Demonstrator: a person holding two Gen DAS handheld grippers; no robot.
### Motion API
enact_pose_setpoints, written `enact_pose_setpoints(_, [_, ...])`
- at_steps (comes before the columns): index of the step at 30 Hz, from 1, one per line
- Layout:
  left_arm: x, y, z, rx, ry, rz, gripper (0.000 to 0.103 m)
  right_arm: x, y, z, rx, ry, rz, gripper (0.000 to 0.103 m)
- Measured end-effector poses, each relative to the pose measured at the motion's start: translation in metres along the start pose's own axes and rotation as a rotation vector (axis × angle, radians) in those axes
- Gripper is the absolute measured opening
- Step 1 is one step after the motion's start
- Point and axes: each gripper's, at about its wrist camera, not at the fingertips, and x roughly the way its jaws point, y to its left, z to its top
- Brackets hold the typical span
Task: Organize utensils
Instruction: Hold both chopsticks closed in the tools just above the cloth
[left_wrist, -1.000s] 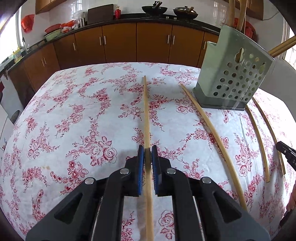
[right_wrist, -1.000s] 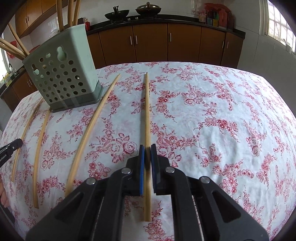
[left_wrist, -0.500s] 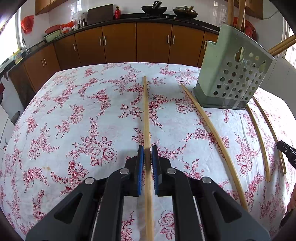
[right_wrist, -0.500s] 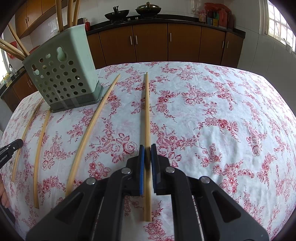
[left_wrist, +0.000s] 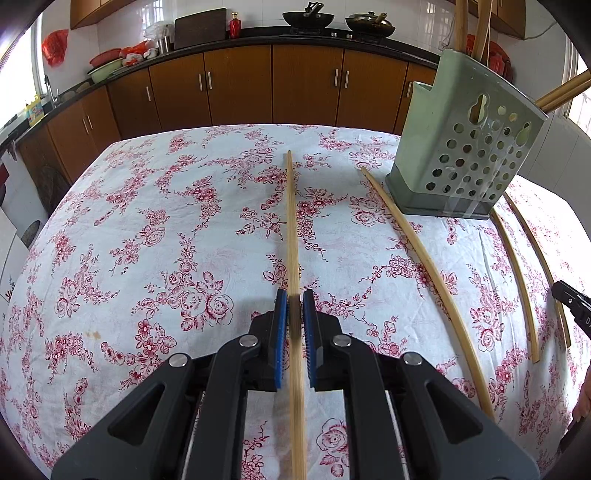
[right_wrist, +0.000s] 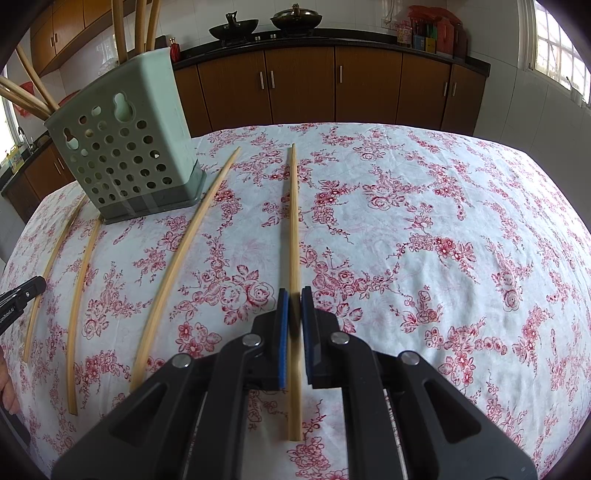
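A long bamboo chopstick (left_wrist: 291, 229) lies along the floral tablecloth, and my left gripper (left_wrist: 294, 310) is shut on it near its middle. My right gripper (right_wrist: 294, 306) is shut on another bamboo chopstick (right_wrist: 293, 221) that lies the same way. A pale green perforated utensil holder (left_wrist: 465, 147) stands at the right of the left wrist view and at the left of the right wrist view (right_wrist: 122, 147), with several chopsticks standing in it. Three more chopsticks lie on the cloth beside it, the nearest (left_wrist: 424, 266) running past its base.
The table (left_wrist: 147, 240) is covered by a white cloth with red roses. Brown kitchen cabinets (left_wrist: 236, 85) and a dark counter with woks run behind it. The tip of the other gripper shows at the right edge (left_wrist: 572, 302) and at the left edge (right_wrist: 18, 299).
Both grippers stay shut on their chopsticks. The left wrist view has shifted slightly, so the holder sits a little lower and nearer.
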Motion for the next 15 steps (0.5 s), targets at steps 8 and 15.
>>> enact_pose_setpoints(8, [0.0005,0.0,-0.0001,-0.001,0.0,0.0,0.01,0.0003,0.0005,0.0,0.0,0.001,-0.002,0.009])
enact_pose_setpoints(15, [-0.0013,-0.0021,-0.0028,0.008,0.0,0.023,0.01,-0.0005,0.0012,0.0002,-0.003,0.001,-0.005,0.009])
